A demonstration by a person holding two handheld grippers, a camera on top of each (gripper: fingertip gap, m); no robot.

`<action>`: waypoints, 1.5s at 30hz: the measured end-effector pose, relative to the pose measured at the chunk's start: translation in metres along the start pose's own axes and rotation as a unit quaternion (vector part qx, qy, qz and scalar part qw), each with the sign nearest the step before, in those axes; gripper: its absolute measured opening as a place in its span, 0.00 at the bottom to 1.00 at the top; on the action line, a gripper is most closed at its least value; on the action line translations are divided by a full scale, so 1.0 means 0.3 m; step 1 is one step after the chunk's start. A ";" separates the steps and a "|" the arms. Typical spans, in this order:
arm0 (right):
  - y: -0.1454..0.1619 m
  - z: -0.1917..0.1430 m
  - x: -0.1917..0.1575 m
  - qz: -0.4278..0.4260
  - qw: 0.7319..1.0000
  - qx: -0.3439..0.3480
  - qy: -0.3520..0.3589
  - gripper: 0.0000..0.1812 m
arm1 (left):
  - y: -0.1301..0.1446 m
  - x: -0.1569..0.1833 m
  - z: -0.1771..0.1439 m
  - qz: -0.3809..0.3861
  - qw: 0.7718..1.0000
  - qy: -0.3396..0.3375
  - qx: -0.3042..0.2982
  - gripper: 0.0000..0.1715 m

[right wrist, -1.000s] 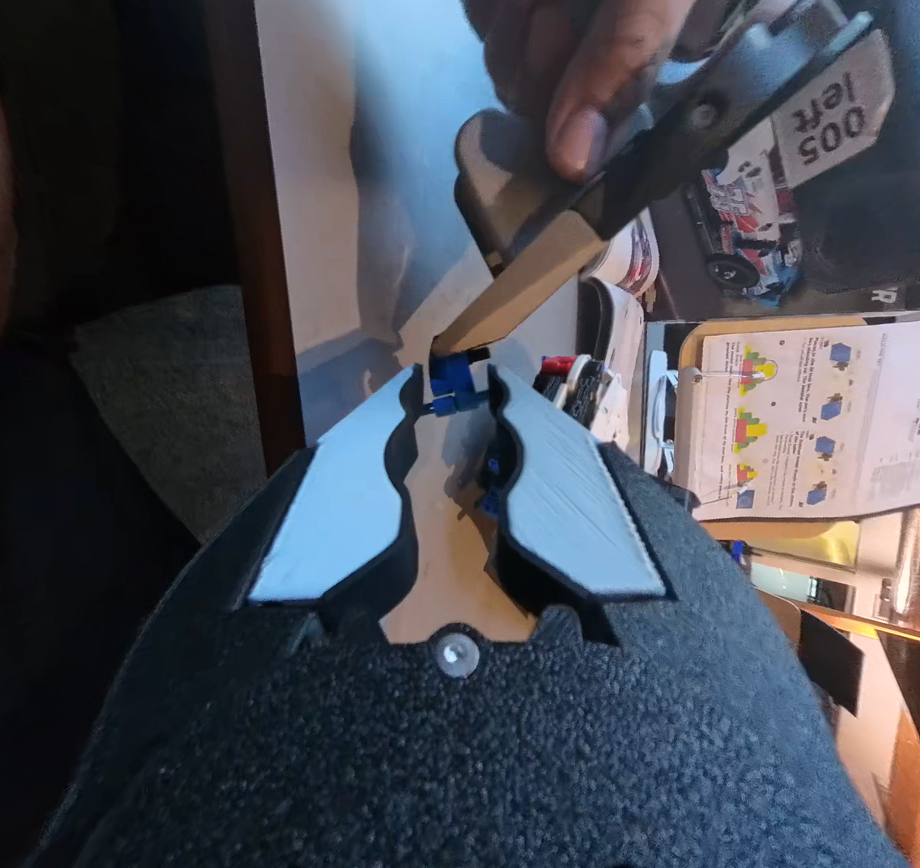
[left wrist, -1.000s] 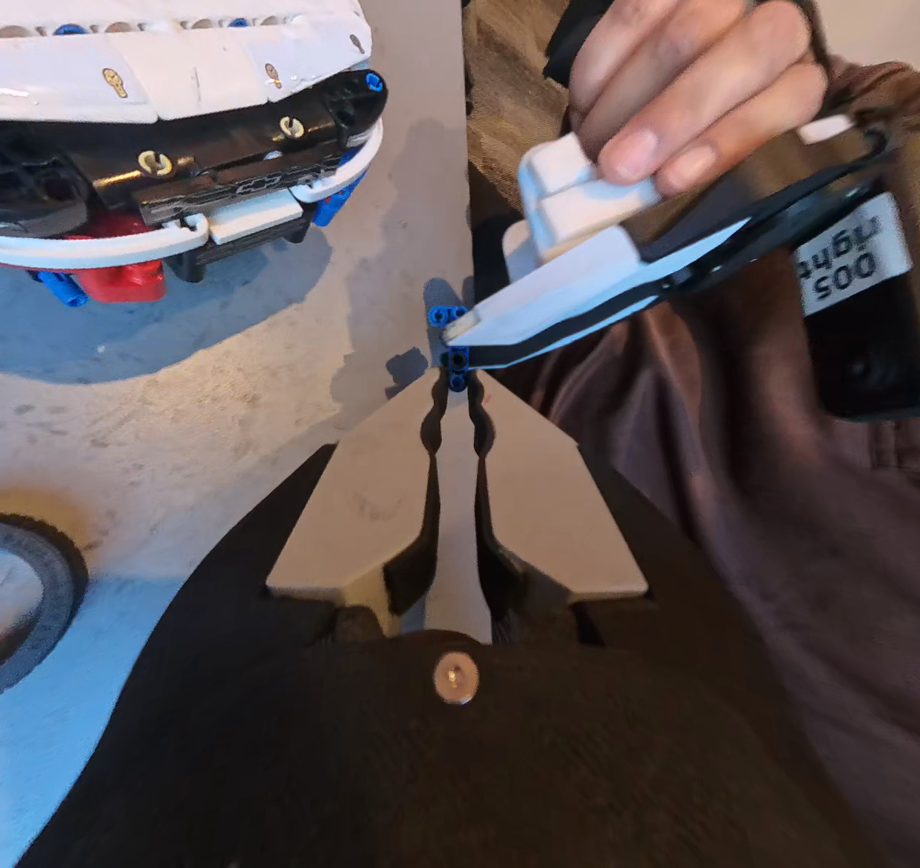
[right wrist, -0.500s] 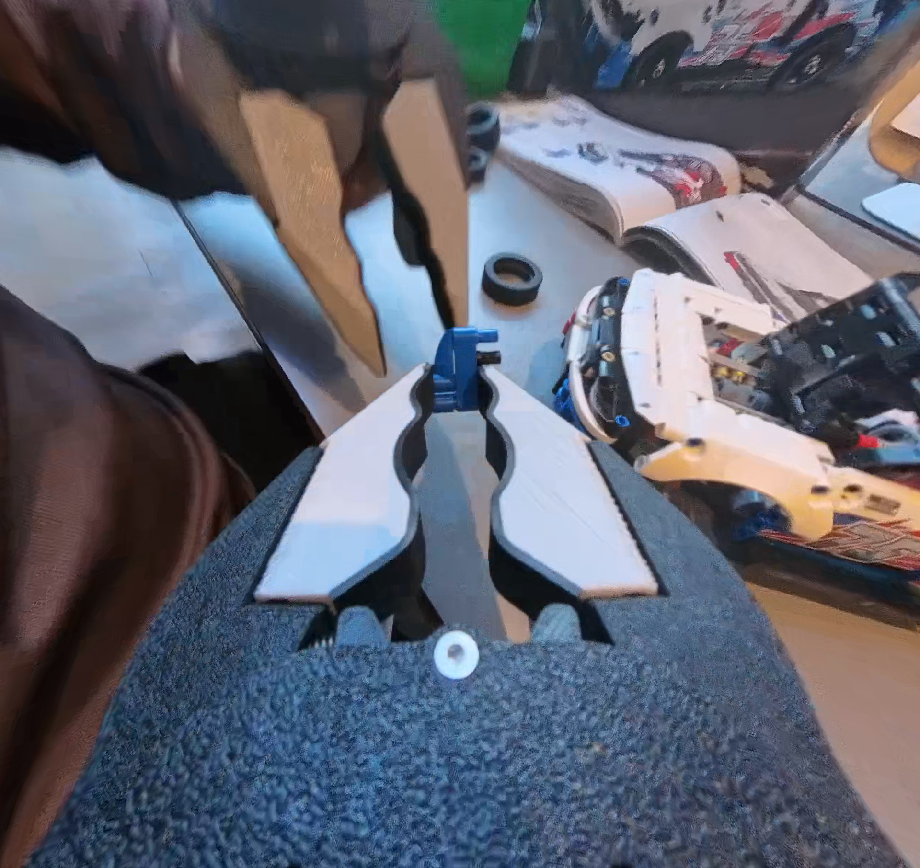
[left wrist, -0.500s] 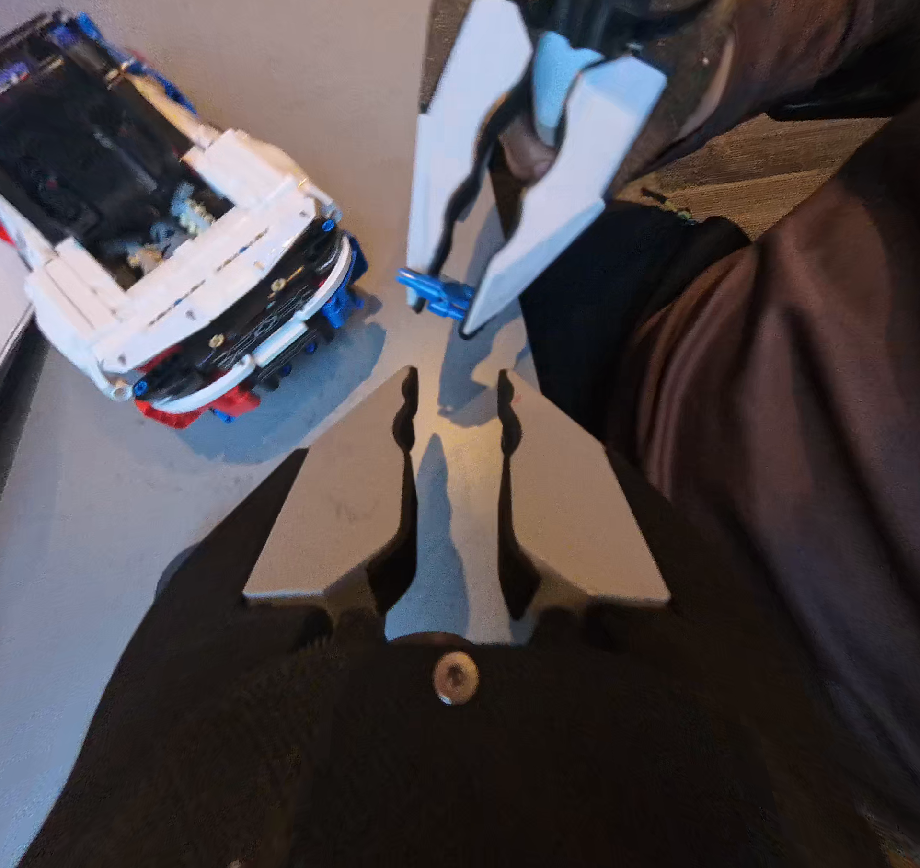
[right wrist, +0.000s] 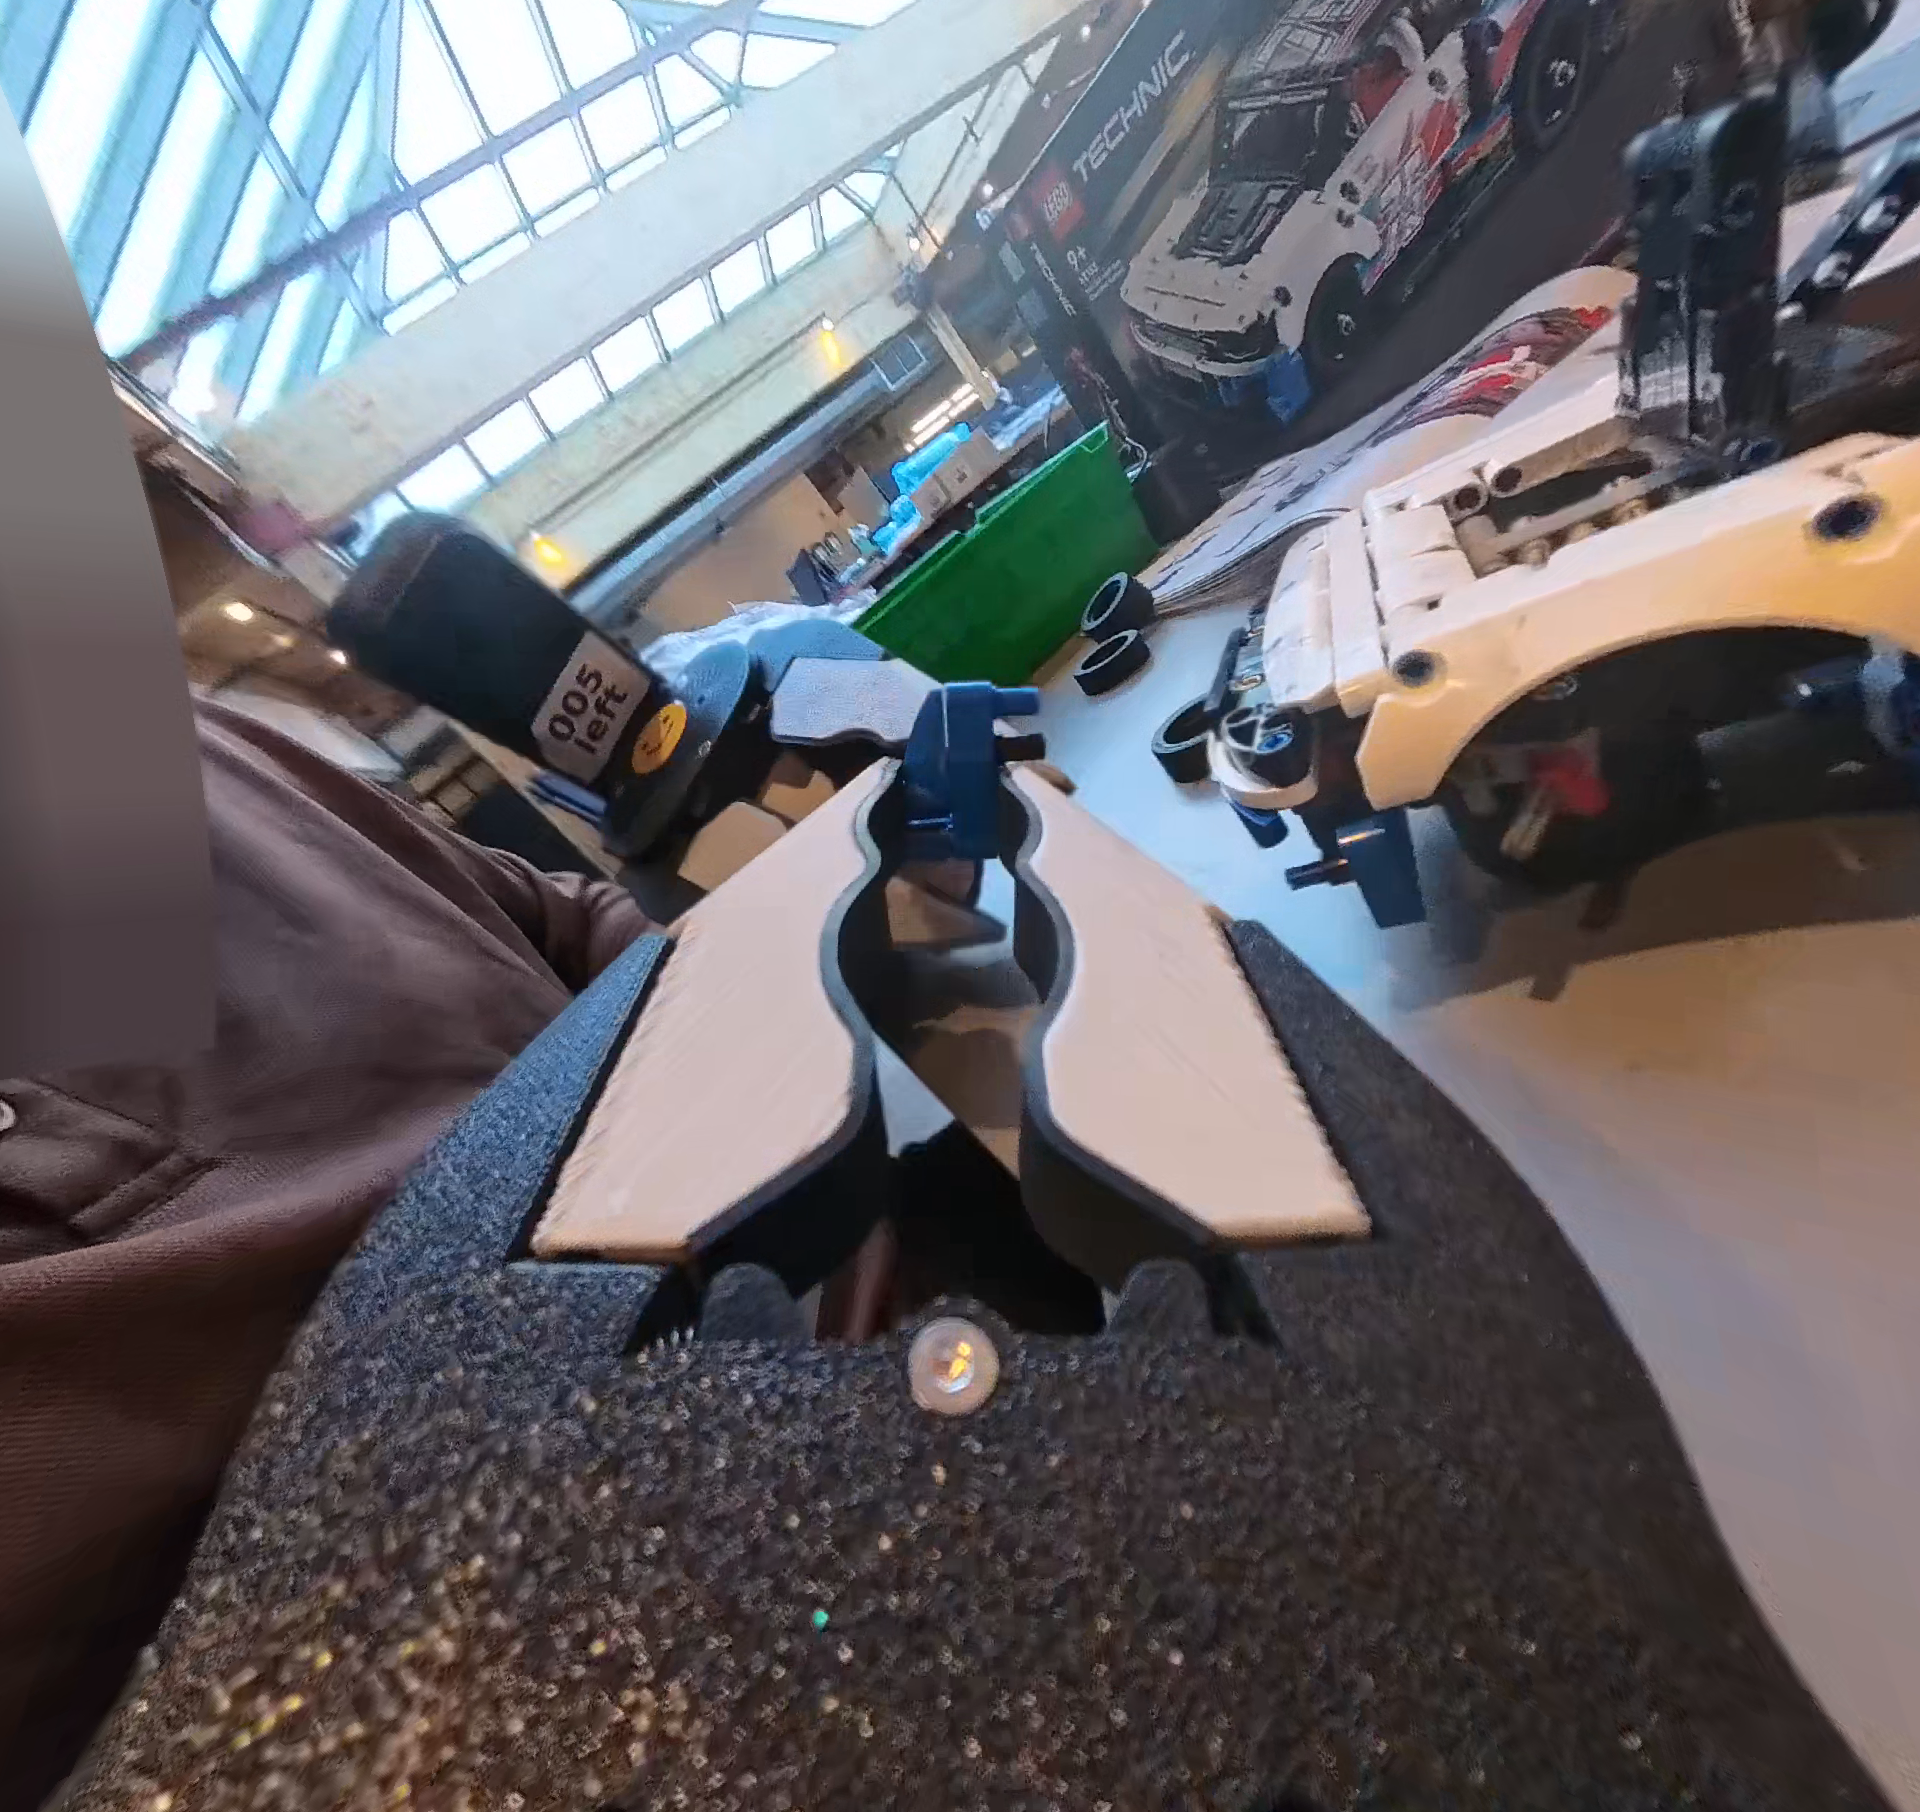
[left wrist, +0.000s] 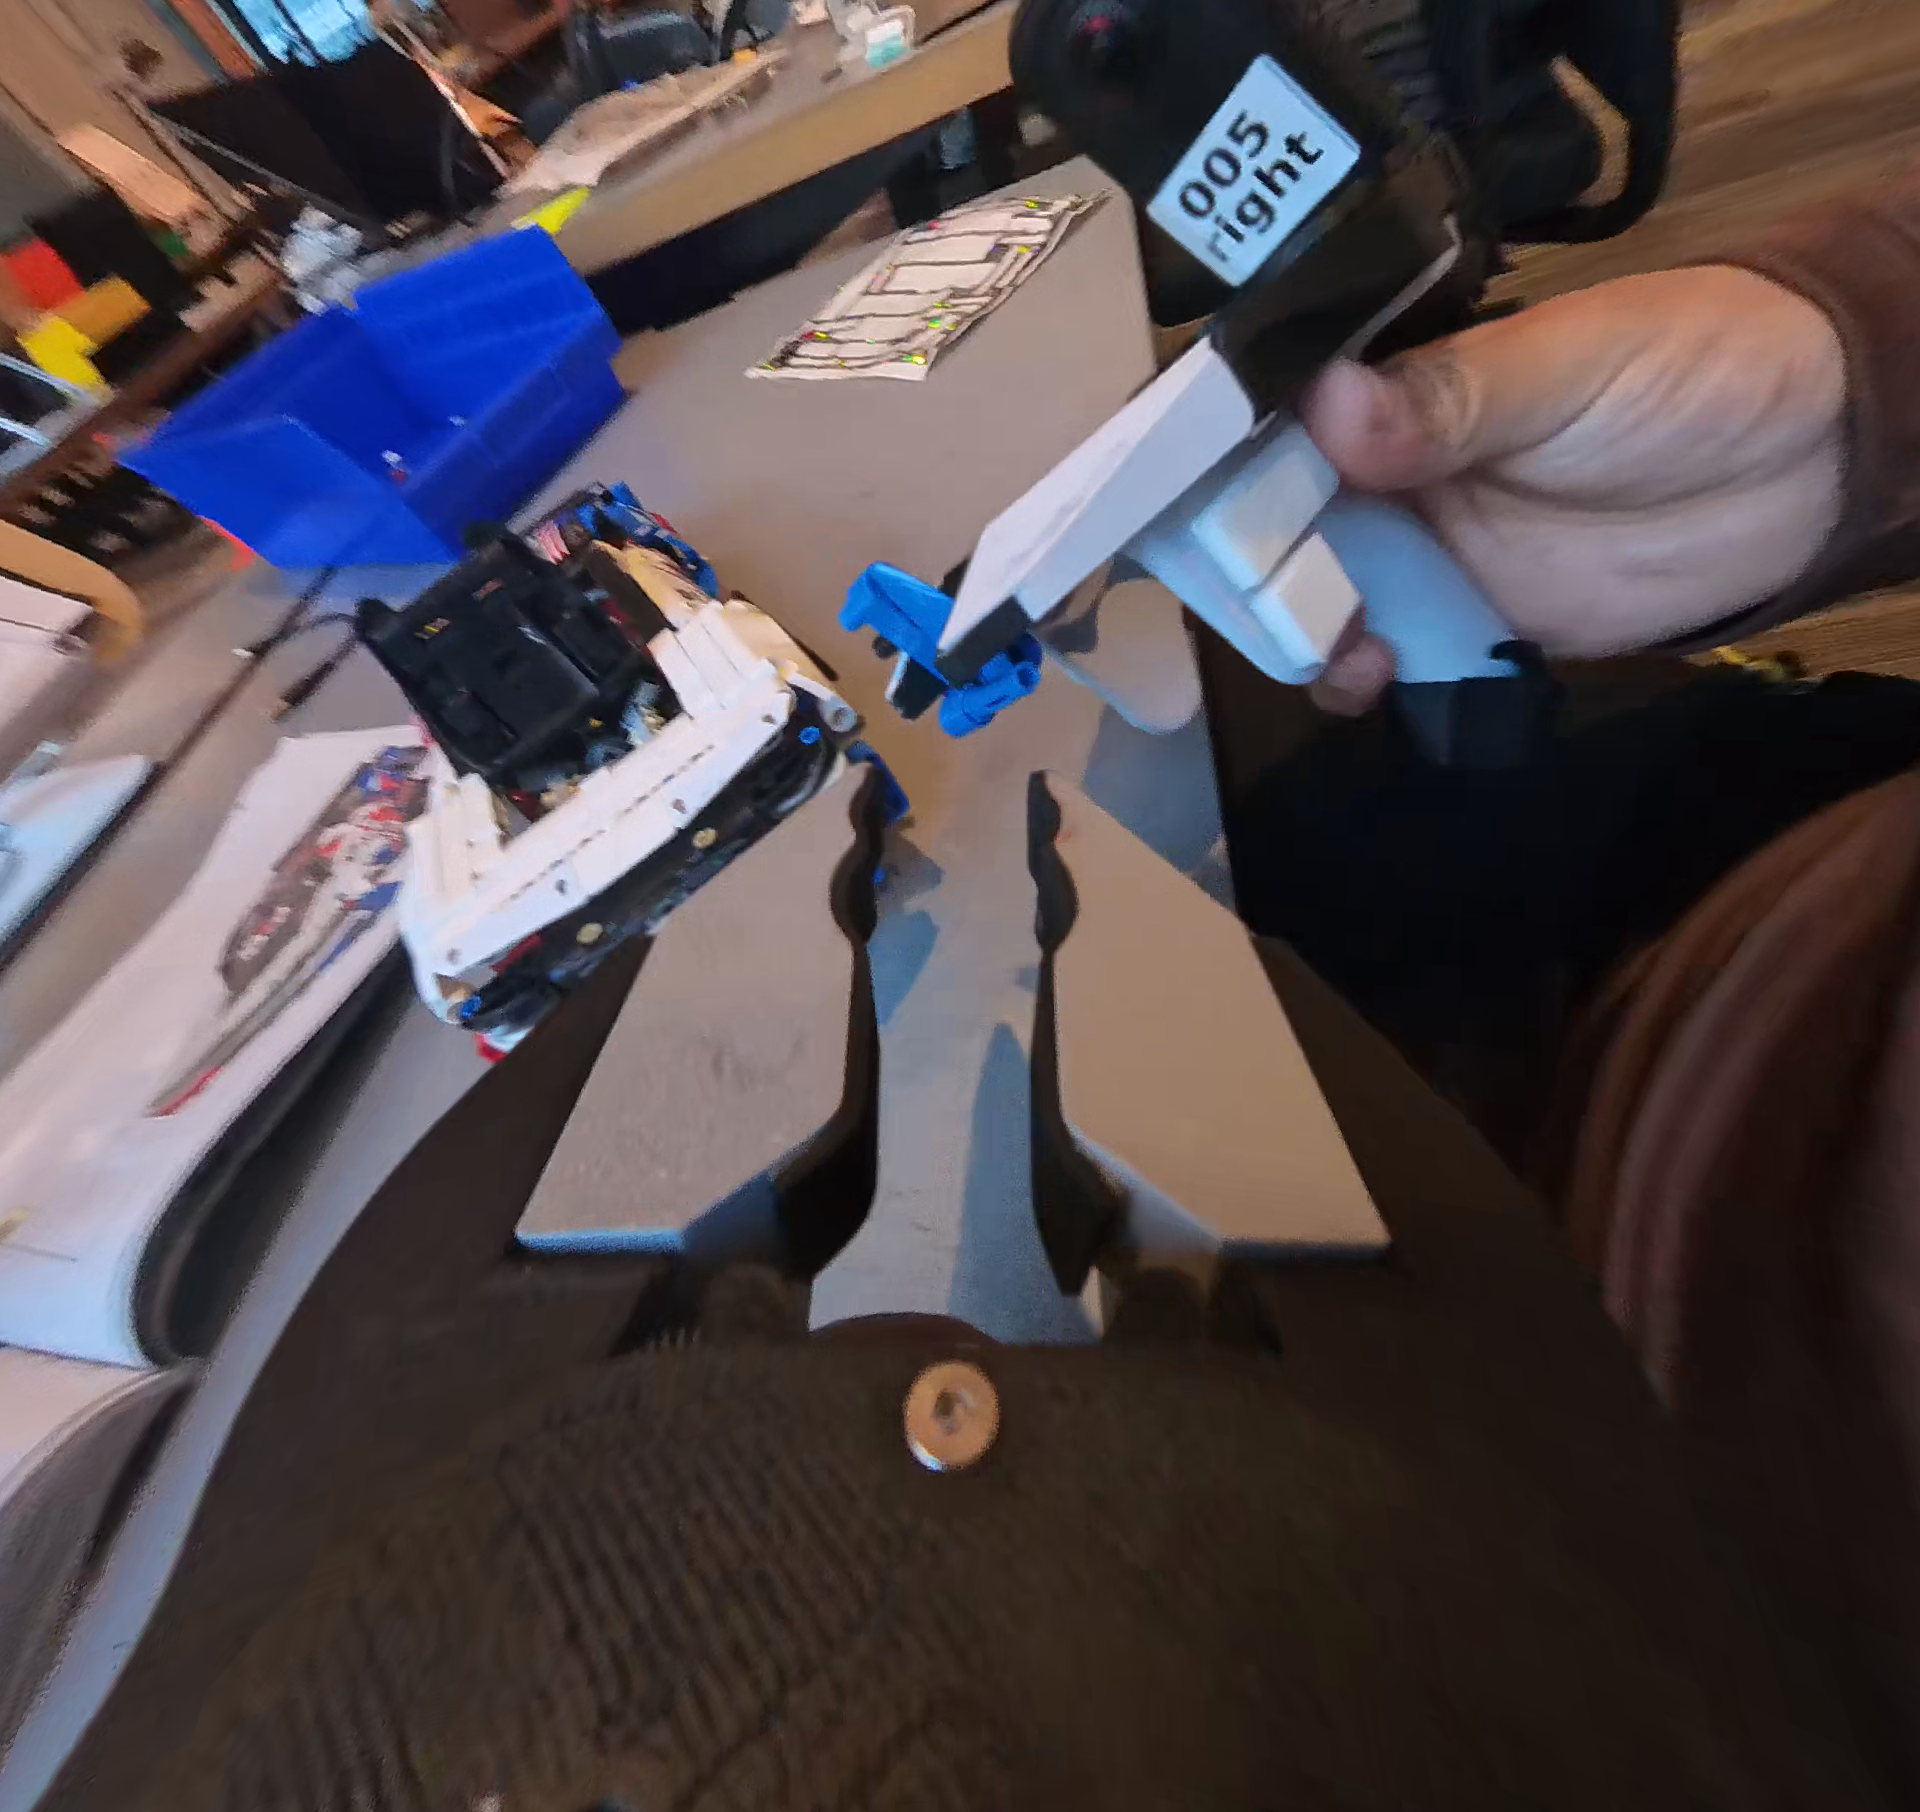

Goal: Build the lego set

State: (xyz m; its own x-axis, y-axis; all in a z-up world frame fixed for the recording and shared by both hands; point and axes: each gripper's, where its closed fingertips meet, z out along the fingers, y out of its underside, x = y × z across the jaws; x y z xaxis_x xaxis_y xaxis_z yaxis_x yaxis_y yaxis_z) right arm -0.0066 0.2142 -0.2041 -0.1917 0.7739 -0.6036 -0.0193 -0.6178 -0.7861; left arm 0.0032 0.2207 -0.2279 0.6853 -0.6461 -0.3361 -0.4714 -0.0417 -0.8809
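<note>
My right gripper (right wrist: 954, 780) is shut on a small blue lego piece (right wrist: 961, 770) with a black pin, held above the table. The left wrist view shows that same gripper (left wrist: 951, 661) pinching the blue piece (left wrist: 899, 609). My left gripper (left wrist: 951, 806) is open, with nothing between its fingers, just below and in front of the blue piece. The half-built white and black lego car (left wrist: 592, 754) sits on the table to the left; it also shows at the right of the right wrist view (right wrist: 1558, 599).
A blue bin (left wrist: 384, 422) stands behind the car. An instruction booklet (left wrist: 208, 941) lies at the left, and a printed sheet (left wrist: 935, 297) farther back. In the right wrist view I see loose black tyres (right wrist: 1112, 640), a green bin (right wrist: 1018, 557) and the set's box (right wrist: 1299, 152). My left and right fingertips are right by each other.
My left gripper let go of the blue piece and opened, then drew back. My right gripper closed on the piece and now holds it alone, lifted beside the car.
</note>
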 end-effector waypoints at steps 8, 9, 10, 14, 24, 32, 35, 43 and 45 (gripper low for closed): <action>-0.022 -0.006 0.004 0.105 0.993 0.041 -0.044 0.09 | -0.063 -0.004 -0.018 0.084 0.993 -0.071 0.037 0.08; -0.021 -0.006 0.003 0.109 0.992 0.040 -0.045 0.09 | -0.059 -0.003 -0.013 0.094 0.992 -0.077 0.034 0.08; -0.020 -0.005 0.001 0.112 0.992 0.039 -0.046 0.09 | -0.055 0.001 -0.008 0.105 0.991 -0.079 0.032 0.08; -0.021 -0.006 0.003 0.146 0.987 0.043 -0.052 0.09 | -0.061 -0.006 -0.003 0.144 0.982 -0.114 0.041 0.09; -0.026 0.003 -0.002 0.212 0.974 0.065 -0.049 0.09 | -0.085 -0.003 0.007 0.170 0.973 -0.151 0.048 0.05; -0.014 -0.006 -0.023 0.175 0.983 -0.003 -0.062 0.09 | -0.077 0.020 -0.024 0.308 0.944 -0.114 0.044 0.05; 0.004 -0.010 -0.039 0.124 0.990 -0.042 -0.058 0.09 | -0.065 0.027 -0.047 0.385 0.916 -0.100 0.054 0.05; -0.022 0.001 -0.084 0.042 0.997 -0.030 -0.063 0.09 | -0.113 0.023 -0.072 0.375 0.912 -0.088 0.142 0.05; -0.035 0.001 -0.089 0.022 0.999 -0.016 -0.045 0.09 | -0.126 0.016 -0.074 0.326 0.929 -0.077 0.158 0.05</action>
State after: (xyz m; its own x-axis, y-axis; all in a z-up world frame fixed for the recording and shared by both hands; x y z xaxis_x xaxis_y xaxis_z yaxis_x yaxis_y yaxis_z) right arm -0.0016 0.2000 -0.1796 -0.2789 0.7296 -0.6245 0.0227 -0.6451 -0.7638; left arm 0.0120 0.2022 -0.1889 0.3939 -0.3374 -0.8550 -0.6447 0.5616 -0.5186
